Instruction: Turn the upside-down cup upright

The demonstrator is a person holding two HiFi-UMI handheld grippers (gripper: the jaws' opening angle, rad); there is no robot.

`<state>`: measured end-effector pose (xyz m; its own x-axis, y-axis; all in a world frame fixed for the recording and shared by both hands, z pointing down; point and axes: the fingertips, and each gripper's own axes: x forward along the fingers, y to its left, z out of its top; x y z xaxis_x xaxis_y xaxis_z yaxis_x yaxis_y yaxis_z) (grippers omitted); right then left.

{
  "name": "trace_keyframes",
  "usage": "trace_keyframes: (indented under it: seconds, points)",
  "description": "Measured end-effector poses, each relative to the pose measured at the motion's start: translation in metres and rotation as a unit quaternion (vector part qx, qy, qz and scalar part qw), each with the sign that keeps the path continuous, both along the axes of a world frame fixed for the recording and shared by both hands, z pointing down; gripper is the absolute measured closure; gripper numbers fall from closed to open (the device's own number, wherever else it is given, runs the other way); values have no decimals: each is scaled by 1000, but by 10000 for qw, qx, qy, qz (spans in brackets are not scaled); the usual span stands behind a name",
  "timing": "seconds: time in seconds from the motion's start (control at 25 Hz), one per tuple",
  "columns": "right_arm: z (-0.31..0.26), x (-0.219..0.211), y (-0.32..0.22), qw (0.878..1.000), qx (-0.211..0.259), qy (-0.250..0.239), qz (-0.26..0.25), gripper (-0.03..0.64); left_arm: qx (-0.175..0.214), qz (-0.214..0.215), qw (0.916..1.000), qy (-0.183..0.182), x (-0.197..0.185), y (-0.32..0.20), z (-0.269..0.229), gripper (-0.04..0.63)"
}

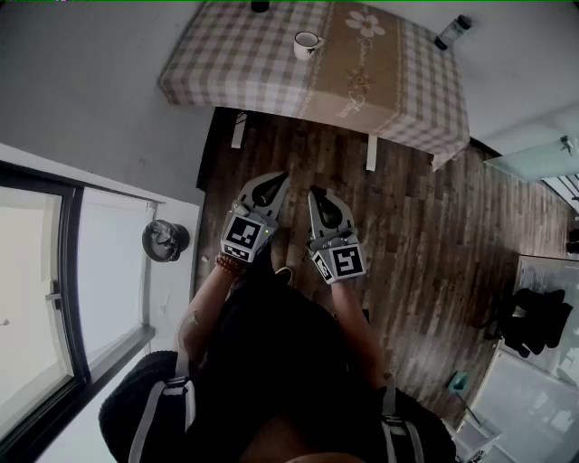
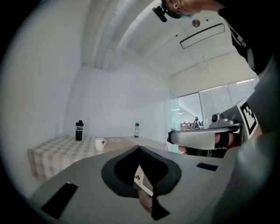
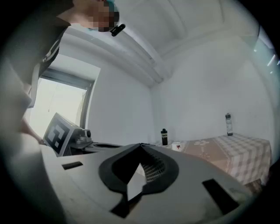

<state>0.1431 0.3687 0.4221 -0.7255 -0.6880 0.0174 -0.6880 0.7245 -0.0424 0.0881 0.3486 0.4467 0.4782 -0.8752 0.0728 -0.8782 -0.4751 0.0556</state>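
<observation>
A white cup [image 1: 307,43] with a handle stands on the checked tablecloth of the table [image 1: 244,68], far ahead of me. It is small in the left gripper view [image 2: 100,143] and in the right gripper view [image 3: 176,146]; whether it is upside down I cannot tell. My left gripper [image 1: 276,178] and right gripper [image 1: 317,193] hang side by side over the wooden floor, well short of the table. Both point level at it. Each is shut with nothing between its jaws [image 2: 140,148] [image 3: 141,144].
A black bottle [image 1: 260,5] stands at the table's far edge and a clear bottle [image 1: 452,32] at its far right corner. A large window [image 1: 36,271] runs along the left. A dark bag [image 1: 534,321] lies at the right on the floor [image 1: 434,226].
</observation>
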Motion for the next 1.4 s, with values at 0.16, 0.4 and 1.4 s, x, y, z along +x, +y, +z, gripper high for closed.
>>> trace_keyframes:
  seconds: [0.16,0.4,1.4]
  points:
    - [2,-9,-39,9997,-223,24,-3,612,22,60,10000,22,-10,-42,-3,588]
    - [1,-29,-113,9988,-397,124,275,612,109,283,9995,66,-31,-114,-13,588]
    - [4,-131,-304,9956,-811,393,250,611,-191,676,9975,95,-142,-300,21,586]
